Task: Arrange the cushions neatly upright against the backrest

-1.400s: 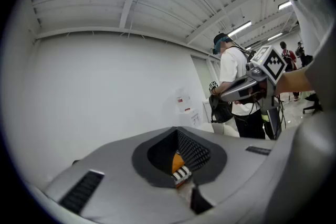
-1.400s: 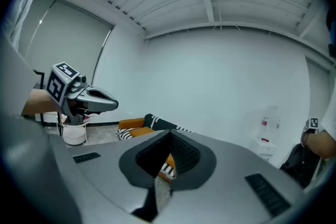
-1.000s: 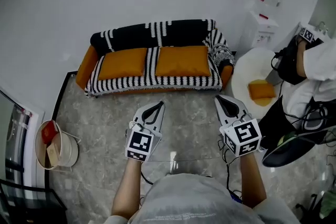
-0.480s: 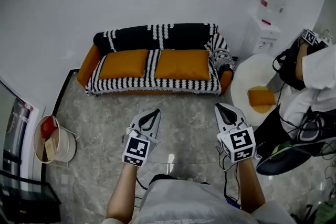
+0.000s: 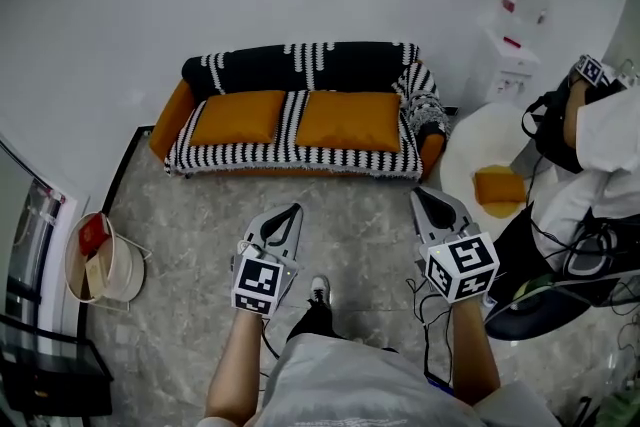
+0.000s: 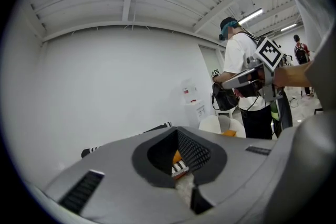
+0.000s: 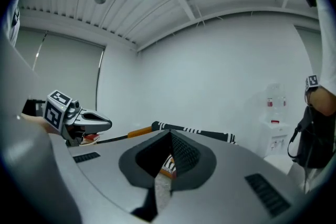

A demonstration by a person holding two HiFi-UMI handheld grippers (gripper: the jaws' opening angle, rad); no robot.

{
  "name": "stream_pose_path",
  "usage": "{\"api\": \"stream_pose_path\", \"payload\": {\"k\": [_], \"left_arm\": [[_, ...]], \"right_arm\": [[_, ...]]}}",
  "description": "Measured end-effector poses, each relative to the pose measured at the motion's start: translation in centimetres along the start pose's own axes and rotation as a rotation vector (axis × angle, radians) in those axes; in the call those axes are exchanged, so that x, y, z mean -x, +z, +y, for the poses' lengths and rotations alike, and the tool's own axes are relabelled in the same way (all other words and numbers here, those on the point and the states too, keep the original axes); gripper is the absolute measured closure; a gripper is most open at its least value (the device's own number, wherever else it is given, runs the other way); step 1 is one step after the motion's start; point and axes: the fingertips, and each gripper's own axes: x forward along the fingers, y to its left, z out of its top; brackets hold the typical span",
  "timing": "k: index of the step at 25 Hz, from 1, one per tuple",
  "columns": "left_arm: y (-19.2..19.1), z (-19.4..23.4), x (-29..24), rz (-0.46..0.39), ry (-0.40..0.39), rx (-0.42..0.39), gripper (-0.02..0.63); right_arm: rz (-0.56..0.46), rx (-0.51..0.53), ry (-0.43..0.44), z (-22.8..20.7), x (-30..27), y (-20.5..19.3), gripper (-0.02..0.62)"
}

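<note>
Steps forward toward orange sofa (image 5: 172, 118) under black-and-white striped throw (image 5: 300, 67). Carries left gripper (image 5: 290, 212) and right gripper (image 5: 422, 195) low, fingers closed on nothing, being yet well apart from two flat orange cushions (image 5: 238, 118) (image 5: 348, 120) lying on its seat.

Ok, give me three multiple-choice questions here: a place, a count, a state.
1. Where is the lone orange cushion? A on the floor; B on the white round seat; C on a bed.
2. How many orange cushions are on the sofa? A two; B one; C four.
3. The fingers of the left gripper and right gripper are: A shut, empty; B wide open; C shut on a cushion.
B: it lies on the seat right of the sofa. A: two side by side. A: fingers together, nothing between.
</note>
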Motion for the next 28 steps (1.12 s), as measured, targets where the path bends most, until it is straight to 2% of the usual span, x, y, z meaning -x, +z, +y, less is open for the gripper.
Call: {"api": "stream_pose_path", "payload": {"k": [4,10,14,20,28], "left_arm": [[0.3,0.5,-1.5,0.004,-0.019,-0.013,0.594],[-0.8,2.5,-5.5,-0.002,-0.041,0.017,0.594],[-1.6,6.1,-9.0,-0.001,-0.041,0.033,0.594],[-2.7,12.0,-14.6,0.012,-0.048,0.029,0.594],[-3.7,19.9,-22.2,0.022,-0.079,0.043,0.594]], "right_arm": [[0.016,0.037,0.010,-0.2,-1.0,0.0,0.603],[0.048,0.007,-0.003,-2.2,-4.2,-1.0,0.603],[0.089,0.040,-0.014,-3.3,-8.3,-1.0,0.603],[0.116,-0.019,-0.066,-6.4,-15.1,-0.7,0.603],[0.157,-0.013,-0.122,-9.9,-24.7,0.4,0.603]]}}
